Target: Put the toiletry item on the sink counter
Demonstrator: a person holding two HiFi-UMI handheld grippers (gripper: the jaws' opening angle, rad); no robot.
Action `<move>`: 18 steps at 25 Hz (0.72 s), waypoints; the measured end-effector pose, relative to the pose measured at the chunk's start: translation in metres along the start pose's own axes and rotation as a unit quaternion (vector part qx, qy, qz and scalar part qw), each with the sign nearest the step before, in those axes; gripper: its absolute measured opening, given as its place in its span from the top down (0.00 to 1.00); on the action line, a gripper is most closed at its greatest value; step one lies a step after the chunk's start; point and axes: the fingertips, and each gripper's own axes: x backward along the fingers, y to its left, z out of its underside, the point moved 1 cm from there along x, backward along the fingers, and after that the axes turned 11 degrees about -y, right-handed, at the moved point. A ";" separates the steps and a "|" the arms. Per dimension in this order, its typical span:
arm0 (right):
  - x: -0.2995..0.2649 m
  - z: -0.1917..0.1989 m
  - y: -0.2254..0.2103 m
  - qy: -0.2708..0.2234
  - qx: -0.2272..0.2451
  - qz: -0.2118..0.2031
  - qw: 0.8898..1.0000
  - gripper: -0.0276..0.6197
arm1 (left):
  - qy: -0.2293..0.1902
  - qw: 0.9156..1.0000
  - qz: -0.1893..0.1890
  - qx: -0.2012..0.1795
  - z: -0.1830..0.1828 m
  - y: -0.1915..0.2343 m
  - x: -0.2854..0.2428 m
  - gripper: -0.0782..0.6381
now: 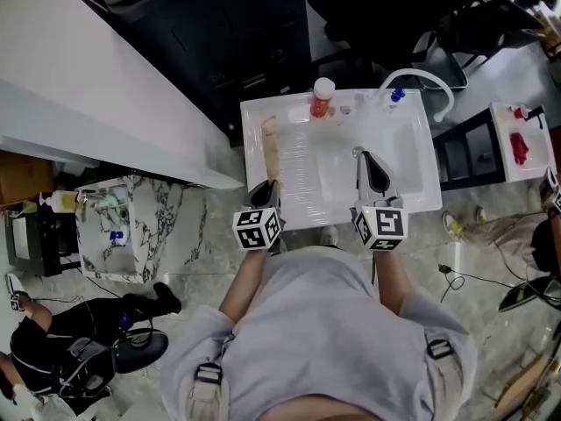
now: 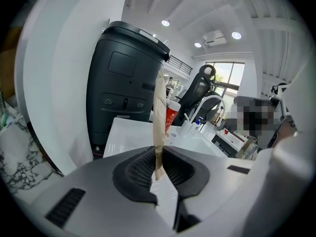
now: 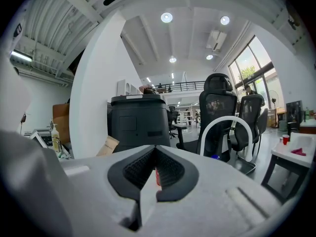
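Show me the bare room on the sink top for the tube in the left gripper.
Best: the ribbed counter between the tan tube, clamped in the left gripper, and the basin, in front of the red bottle. The strip left of the tube is bare too. Crowded: the back edge, with the bottle, a blue-capped item and the faucet.

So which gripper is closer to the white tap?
Right. The right gripper is over the basin, toward the white tap; the left gripper holds a tan tube over the opposite side.
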 end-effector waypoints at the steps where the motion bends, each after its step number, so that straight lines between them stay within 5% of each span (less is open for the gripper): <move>1: 0.000 0.000 0.000 0.000 0.000 0.000 1.000 0.95 | 0.002 1.000 0.000 0.000 0.001 0.000 -0.001 0.83; 18: -0.001 -0.004 -0.006 -0.006 0.002 0.012 1.000 0.95 | 0.038 0.999 -0.003 0.001 0.026 0.008 -0.022 0.83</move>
